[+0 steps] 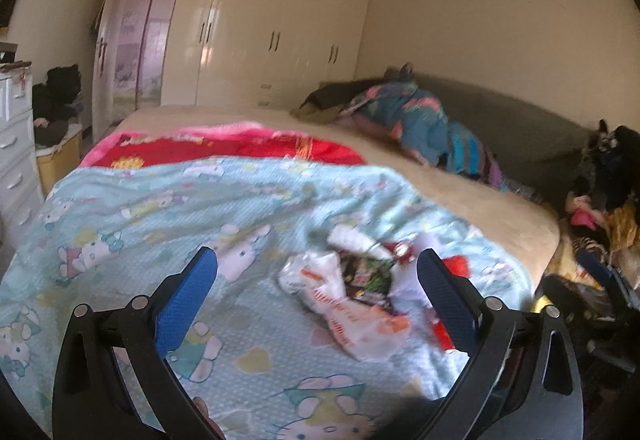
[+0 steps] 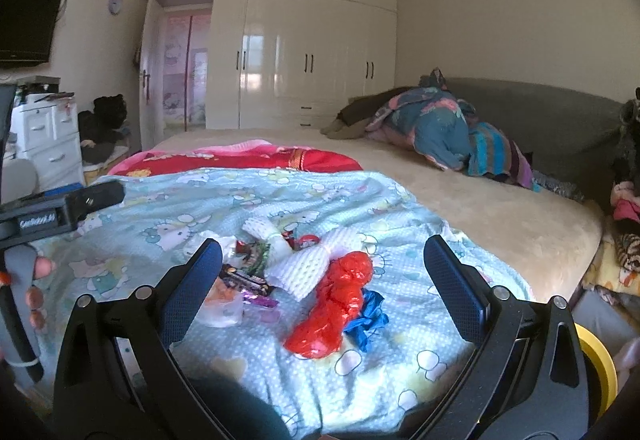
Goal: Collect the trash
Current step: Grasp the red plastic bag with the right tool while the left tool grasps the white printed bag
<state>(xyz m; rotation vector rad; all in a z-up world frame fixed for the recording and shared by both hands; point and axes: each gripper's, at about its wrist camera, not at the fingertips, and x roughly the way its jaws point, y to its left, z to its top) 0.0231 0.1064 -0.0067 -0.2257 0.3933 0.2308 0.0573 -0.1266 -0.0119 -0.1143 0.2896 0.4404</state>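
In the left wrist view, which is blurred, a heap of trash (image 1: 360, 288) lies on the light blue cartoon-print blanket (image 1: 140, 207), toward the blanket's right edge: a crumpled white plastic bag with orange print (image 1: 352, 320), dark printed wrappers and bits of red. The left gripper (image 1: 318, 292) hangs above it with its jaws spread wide and released, holding nothing; the heap shows between the two blue pads, with the right pad overlapping its red bits.

In the right wrist view the heap is sharper: white foam netting (image 2: 304, 264), a crumpled red plastic bag (image 2: 336, 304), a blue scrap (image 2: 370, 316) touching it, and dark shiny wrappers (image 2: 246, 278) near the blanket's (image 2: 400, 380) near right corner. The right gripper (image 2: 324, 288) is also fully released and empty, its pads straddling the pile without clear contact
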